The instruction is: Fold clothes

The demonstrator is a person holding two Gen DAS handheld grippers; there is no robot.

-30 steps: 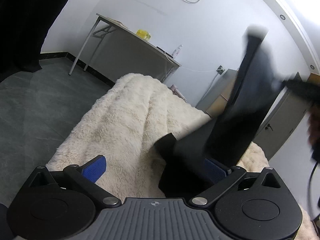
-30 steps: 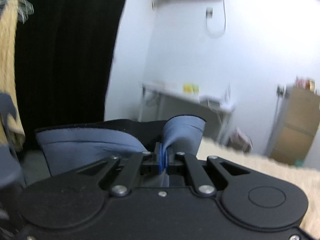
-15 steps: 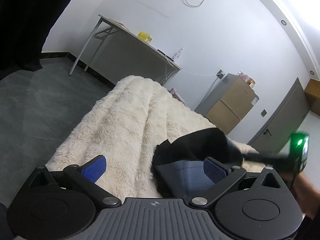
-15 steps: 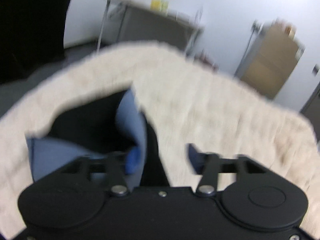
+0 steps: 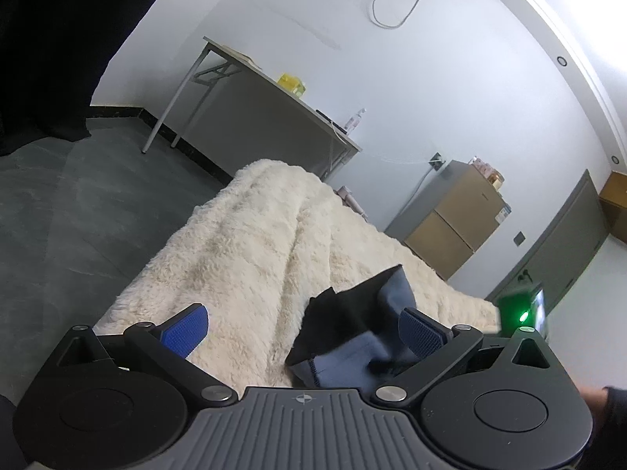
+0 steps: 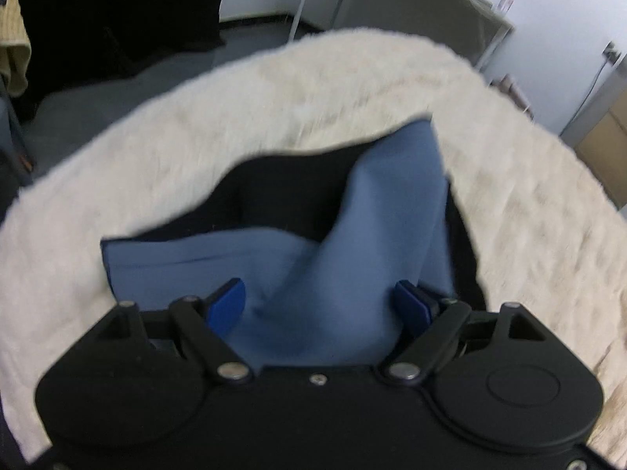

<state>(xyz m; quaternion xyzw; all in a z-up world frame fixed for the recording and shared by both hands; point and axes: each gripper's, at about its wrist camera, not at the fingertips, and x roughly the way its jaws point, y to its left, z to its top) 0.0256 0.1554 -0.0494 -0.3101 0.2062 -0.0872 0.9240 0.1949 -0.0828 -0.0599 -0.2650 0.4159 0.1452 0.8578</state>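
A dark garment with a blue inner side (image 5: 345, 337) lies crumpled on the cream fluffy blanket (image 5: 250, 243). My left gripper (image 5: 301, 329) is open just above the blanket, the garment between its blue pads and close to the right one. In the right wrist view the garment (image 6: 352, 235) lies in a loose heap, blue side up. My right gripper (image 6: 319, 301) is open right over it, with blue cloth bulging up between the spread pads. The blanket (image 6: 196, 109) surrounds the garment.
A grey folding table (image 5: 266, 90) stands against the far wall. A brown and grey cabinet (image 5: 454, 219) and a grey door (image 5: 556, 243) are at the right. Dark floor (image 5: 78, 211) lies left of the blanket. A black curtain (image 6: 117, 8) hangs at the left.
The right gripper came down from holding the garment up, opened and let it go. The garment dropped into a heap on the blanket. The left gripper stayed open.
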